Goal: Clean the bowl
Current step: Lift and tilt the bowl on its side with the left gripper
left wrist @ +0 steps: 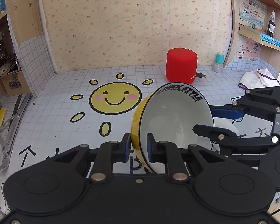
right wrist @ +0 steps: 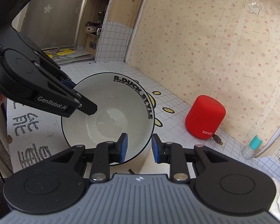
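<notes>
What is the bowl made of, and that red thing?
The bowl looks like glazed ceramic: glossy white inside with soft reflections, yellow outside. The red speaker seems to be matte, rubbery plastic or silicone, since it shows no shine. I can't be certain of either.

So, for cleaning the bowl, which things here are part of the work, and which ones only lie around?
Part of the work:
- yellow ceramic bowl with white inside, tilted
- left gripper, shut on the bowl's rim
- right gripper, astride the rim

Only lying around:
- red cylindrical speaker
- small teal-capped bottle
- white cloth bag
</notes>
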`<state>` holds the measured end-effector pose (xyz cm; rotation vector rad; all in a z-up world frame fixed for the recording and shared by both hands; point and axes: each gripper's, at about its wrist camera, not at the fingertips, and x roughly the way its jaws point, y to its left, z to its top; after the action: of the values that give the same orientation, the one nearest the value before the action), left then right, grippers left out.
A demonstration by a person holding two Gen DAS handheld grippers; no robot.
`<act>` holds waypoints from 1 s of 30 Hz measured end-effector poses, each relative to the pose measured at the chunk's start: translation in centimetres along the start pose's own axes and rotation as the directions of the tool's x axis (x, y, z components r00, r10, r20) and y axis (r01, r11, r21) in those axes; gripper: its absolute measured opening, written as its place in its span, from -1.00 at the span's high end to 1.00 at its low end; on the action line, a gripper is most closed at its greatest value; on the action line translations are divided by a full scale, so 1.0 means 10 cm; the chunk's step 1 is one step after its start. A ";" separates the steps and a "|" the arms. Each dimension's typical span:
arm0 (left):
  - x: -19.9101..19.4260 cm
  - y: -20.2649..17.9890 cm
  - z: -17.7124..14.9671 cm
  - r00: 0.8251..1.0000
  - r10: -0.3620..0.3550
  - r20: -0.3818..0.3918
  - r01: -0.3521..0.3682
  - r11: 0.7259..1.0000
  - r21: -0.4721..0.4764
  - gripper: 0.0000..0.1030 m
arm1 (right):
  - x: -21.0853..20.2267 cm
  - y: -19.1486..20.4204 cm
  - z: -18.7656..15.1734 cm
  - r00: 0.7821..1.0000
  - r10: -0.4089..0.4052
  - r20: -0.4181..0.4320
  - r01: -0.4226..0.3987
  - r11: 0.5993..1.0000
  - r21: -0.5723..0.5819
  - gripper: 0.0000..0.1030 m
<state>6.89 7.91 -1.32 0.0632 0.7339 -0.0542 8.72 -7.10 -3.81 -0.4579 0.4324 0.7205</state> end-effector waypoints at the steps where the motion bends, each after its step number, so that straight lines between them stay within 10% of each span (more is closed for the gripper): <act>1: 0.00 0.00 0.00 1.000 0.001 -0.002 -0.001 1.000 0.000 0.63 | 0.01 -0.02 0.00 1.000 0.005 0.002 -0.005 1.000 0.010 0.40; 5: -0.01 0.00 -0.02 1.000 0.001 -0.006 -0.001 1.000 0.004 0.63 | 0.00 -0.09 -0.02 1.000 0.017 0.026 -0.018 0.999 0.041 0.69; 30: 0.06 -0.05 -0.03 0.999 0.036 -0.008 -0.036 0.999 -0.004 0.65 | -0.08 -0.01 -0.06 0.999 0.021 0.050 -0.020 1.000 -0.017 0.66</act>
<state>7.10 7.41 -1.89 0.0733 0.7408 -0.0178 8.16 -7.92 -3.82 -0.4505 0.3847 0.7548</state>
